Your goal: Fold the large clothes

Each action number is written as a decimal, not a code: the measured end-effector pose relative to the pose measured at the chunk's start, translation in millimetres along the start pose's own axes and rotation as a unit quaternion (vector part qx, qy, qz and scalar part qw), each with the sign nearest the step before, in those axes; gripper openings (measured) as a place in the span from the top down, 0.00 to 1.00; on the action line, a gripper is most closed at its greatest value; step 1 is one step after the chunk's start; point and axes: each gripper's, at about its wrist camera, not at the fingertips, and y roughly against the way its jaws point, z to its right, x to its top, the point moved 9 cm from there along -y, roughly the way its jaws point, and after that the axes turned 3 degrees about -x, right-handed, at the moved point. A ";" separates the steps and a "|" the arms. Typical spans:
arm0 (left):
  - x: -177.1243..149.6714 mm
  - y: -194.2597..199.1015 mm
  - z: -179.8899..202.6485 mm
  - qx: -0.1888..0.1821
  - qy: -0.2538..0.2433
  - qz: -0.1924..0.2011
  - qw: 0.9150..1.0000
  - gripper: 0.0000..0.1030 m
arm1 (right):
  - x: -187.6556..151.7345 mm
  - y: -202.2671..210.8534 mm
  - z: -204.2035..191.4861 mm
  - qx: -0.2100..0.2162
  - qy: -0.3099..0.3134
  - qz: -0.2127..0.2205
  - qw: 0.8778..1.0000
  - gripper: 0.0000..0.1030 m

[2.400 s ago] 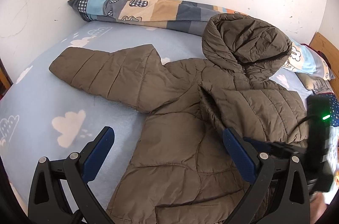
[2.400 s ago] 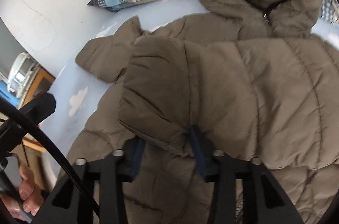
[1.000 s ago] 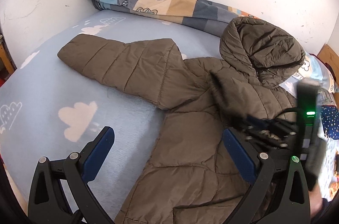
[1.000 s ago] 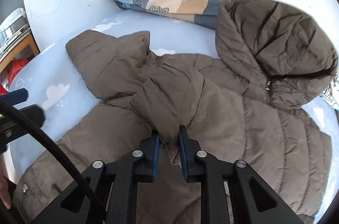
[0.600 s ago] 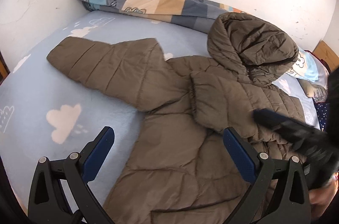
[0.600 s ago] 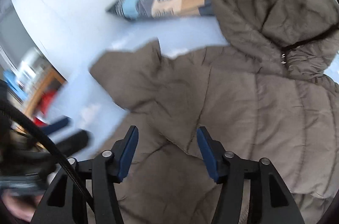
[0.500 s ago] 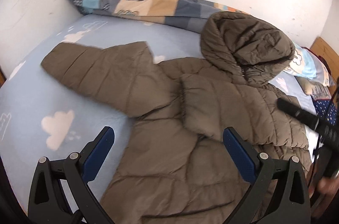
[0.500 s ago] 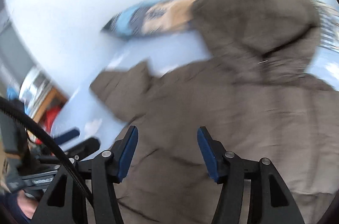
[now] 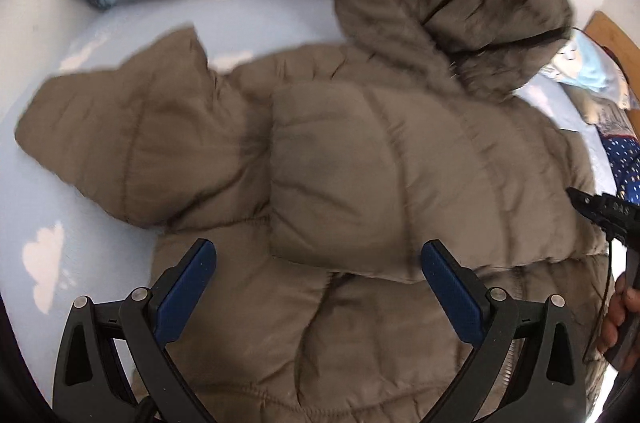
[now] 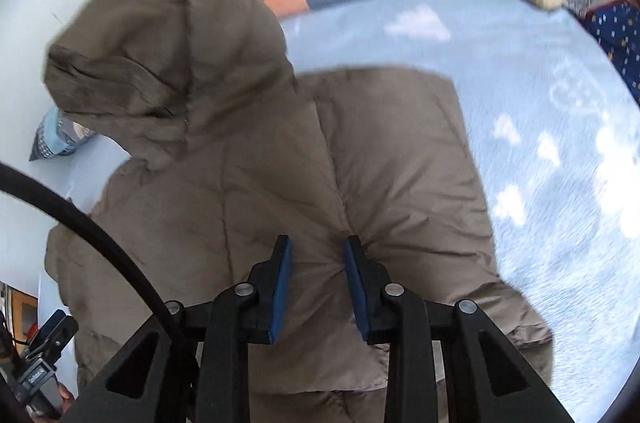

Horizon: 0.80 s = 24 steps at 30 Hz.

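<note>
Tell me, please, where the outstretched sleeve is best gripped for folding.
Take the outstretched sleeve at its cuff end, coming from the left across the bedsheet: it lies flat, pointing away from the jacket body, its end free.

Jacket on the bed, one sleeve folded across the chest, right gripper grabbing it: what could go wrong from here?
1. The right gripper pinches only a small pucker of the puffy jacket; the fabric may slip out when pulled.
2. The folded sleeve lies loose, and the left gripper hovers open above it, so a tug may flop it open.
</note>
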 end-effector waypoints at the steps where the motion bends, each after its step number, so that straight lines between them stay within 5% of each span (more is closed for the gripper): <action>1: -2.5 -6.9 -3.4 0.003 0.004 -0.012 1.000 0.00 | -3.6 -4.8 -0.5 -0.001 -0.001 -0.007 1.000 0.71; 6: 2.7 12.2 -1.0 -0.004 -0.003 0.006 1.000 0.00 | -3.7 -1.6 -2.4 -0.001 -0.002 -0.015 1.000 0.70; 9: 9.9 37.0 -1.2 -0.023 0.004 0.037 0.999 0.00 | 6.8 26.0 -12.5 0.039 -0.001 0.004 0.999 0.69; 14: 18.5 68.9 -10.5 -0.020 -0.004 0.081 0.997 0.00 | 12.5 102.9 -40.8 0.093 0.010 0.083 0.992 0.34; 18: 21.7 83.2 -18.5 -0.018 -0.004 0.094 0.995 0.00 | 1.5 161.3 -51.2 0.115 -0.003 0.143 0.983 0.32; 22: 24.6 95.7 -25.6 -0.019 0.003 0.106 0.994 0.00 | -18.6 204.0 -56.9 0.221 -0.061 0.173 0.958 0.30; 24: 26.0 102.8 -30.6 -0.020 0.008 0.113 0.993 0.00 | -29.5 215.7 -68.5 0.319 -0.101 0.160 0.929 0.31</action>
